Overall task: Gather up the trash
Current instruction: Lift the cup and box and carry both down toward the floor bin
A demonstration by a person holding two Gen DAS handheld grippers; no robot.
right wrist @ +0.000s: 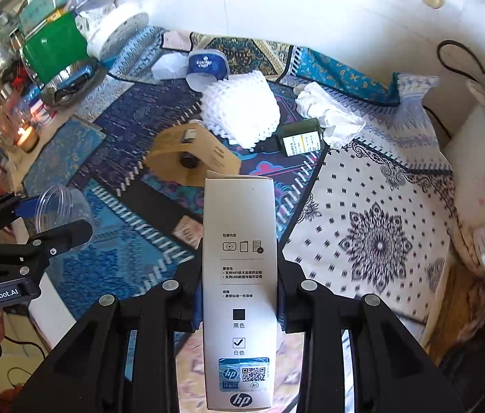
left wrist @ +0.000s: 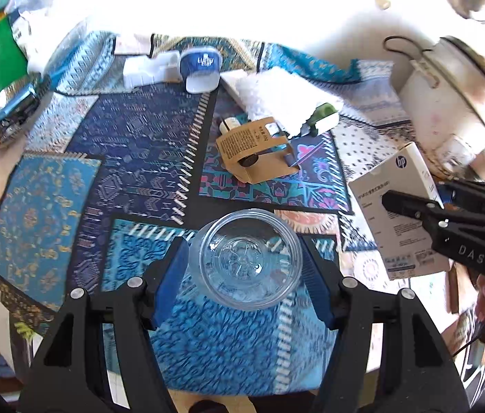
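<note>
My left gripper (left wrist: 244, 258) is shut on a clear plastic cup (left wrist: 246, 258), held above the patterned blue cloth (left wrist: 122, 144); the cup also shows in the right wrist view (right wrist: 60, 206). My right gripper (right wrist: 239, 275) is shut on a white HP box (right wrist: 239, 275), which also shows at the right of the left wrist view (left wrist: 397, 213). On the cloth lie a brown cardboard sleeve (right wrist: 191, 158), white foam netting (right wrist: 242, 110), a dark green bottle (right wrist: 302, 139), crumpled white tissue (right wrist: 328, 113) and a blue-and-white cup (right wrist: 206, 67).
A green box (right wrist: 53, 46), a white tub (right wrist: 118, 31) and clutter stand at the far left. A lit candle (right wrist: 25, 136) sits at the left edge. A white appliance (left wrist: 449, 96) with a black cord stands at the right.
</note>
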